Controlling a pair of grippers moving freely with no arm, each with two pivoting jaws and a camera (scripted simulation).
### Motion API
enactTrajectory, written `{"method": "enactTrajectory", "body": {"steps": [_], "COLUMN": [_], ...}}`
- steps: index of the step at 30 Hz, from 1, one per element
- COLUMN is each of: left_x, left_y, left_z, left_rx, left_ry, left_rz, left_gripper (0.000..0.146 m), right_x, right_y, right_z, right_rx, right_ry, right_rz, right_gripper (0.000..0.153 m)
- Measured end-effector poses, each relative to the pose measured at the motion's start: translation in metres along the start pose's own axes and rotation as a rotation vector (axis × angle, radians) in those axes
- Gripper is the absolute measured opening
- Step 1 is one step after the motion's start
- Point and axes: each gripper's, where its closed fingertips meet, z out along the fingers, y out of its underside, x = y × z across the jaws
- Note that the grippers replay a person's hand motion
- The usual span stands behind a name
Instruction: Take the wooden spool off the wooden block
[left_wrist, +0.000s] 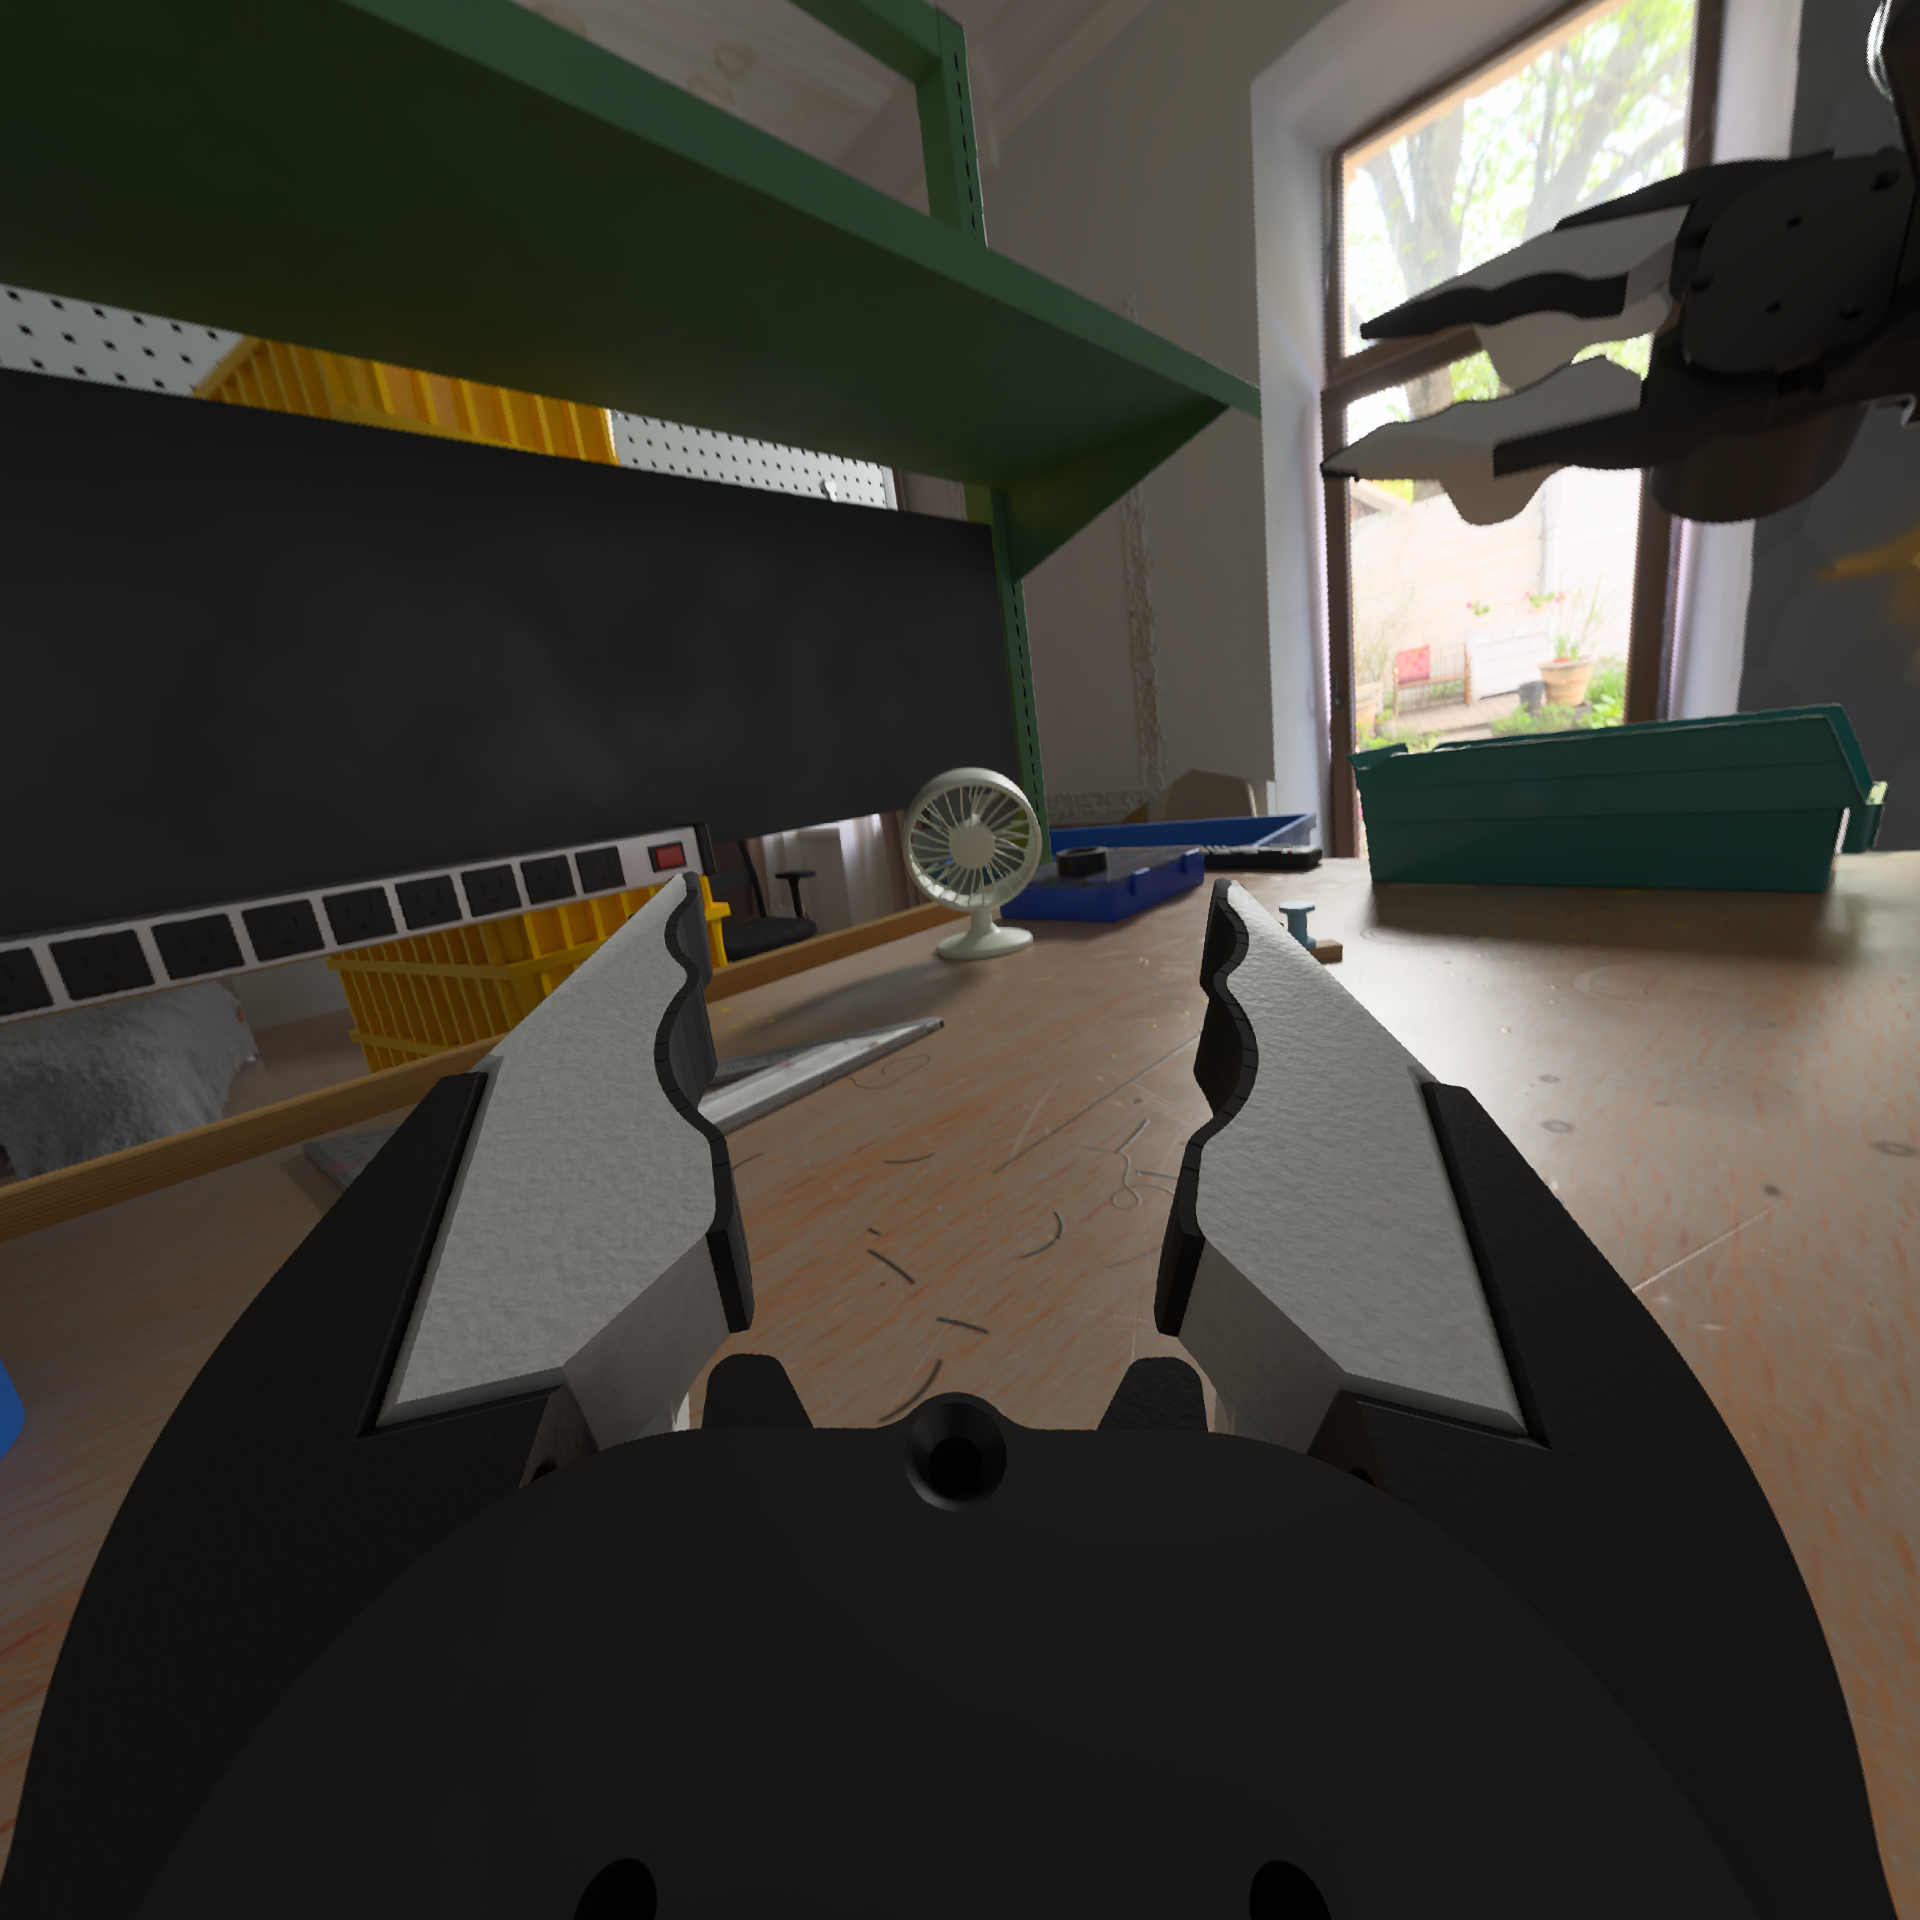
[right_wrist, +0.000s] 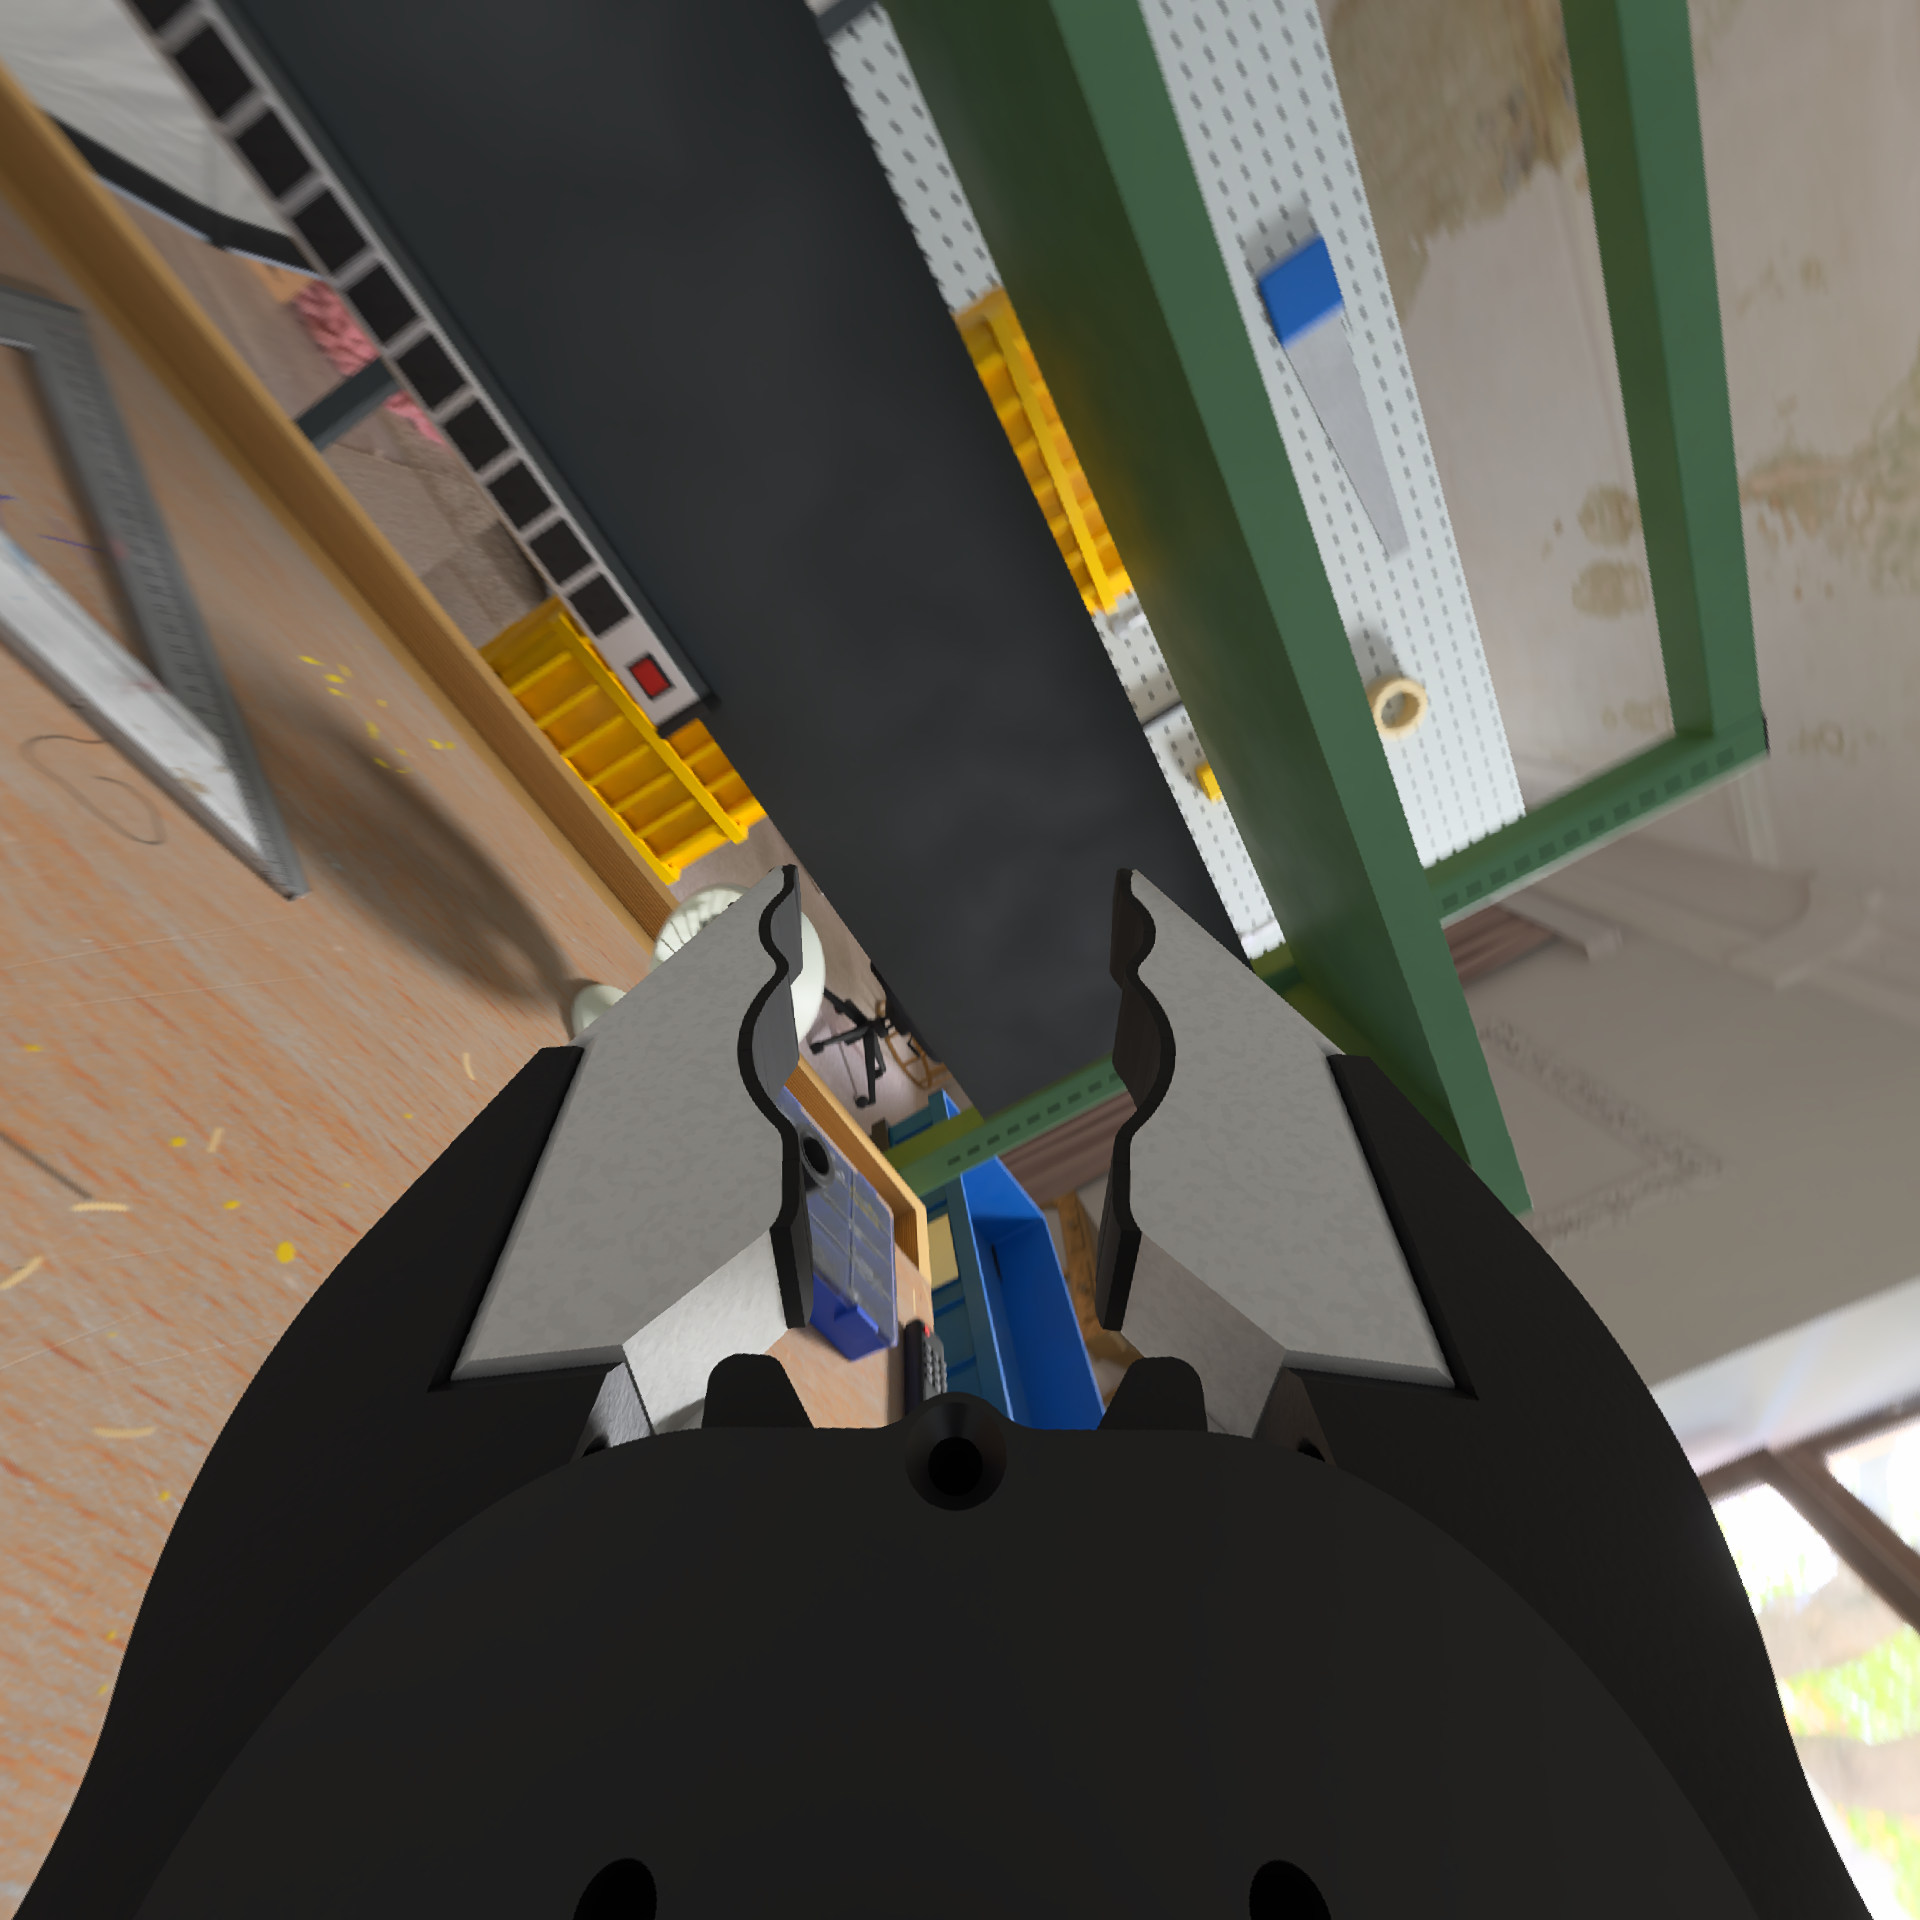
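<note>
Both sets of jaws stand wide apart with nothing between them. The left gripper (left_wrist: 951, 894) hangs low over the workbench (left_wrist: 1558, 1143), aimed down its length; the right gripper (right_wrist: 956, 883) floats high and rolled sideways, pointing at the dark panel (right_wrist: 727, 468), not the bench. The spool (left_wrist: 1298, 921) is far off, a small bluish shape on its block (left_wrist: 1327, 950), just past the left gripper's right fingertip and before the green bin (left_wrist: 1610, 810). The risk, I'd say, is a low approach shoving spool and block together instead of lifting one clear. The fan (left_wrist: 971, 857) and blue tray (left_wrist: 1132, 883) sit nearby to the left; the ruler (left_wrist: 821, 1065) lies aside.
</note>
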Motion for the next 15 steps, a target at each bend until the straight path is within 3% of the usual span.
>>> {"method": "enactTrajectory", "body": {"steps": [6,7,8,11,15], "left_x": [0.003,0.003,0.003,0.003,0.004], "left_y": [0.011,0.011,0.011,0.010,0.009], "left_z": [0.003,0.003,0.003,0.002,0.002], "left_rx": [-0.065,-0.068,-0.066,-0.054,-0.049], "left_ry": [0.017,0.016,0.015,0.013,0.016], "left_rz": [0.015,0.015,0.014,0.009,0.013], "left_gripper": [0.099,0.099,0.099,0.099,0.099], "right_x": [0.038,0.044,0.045,0.022,0.005], "right_y": [0.055,0.062,0.066,0.086,0.117], "right_z": [0.000,-0.002,-0.001,0.011,0.013], "right_rx": [-0.136,-0.141,-0.102,-0.027,0.134], "right_ry": [0.061,0.102,0.109,-0.142,-0.325], "right_rz": [0.113,0.113,0.133,0.416,0.817], "right_gripper": [0.054,0.035,0.007,0.000,0.000]}}
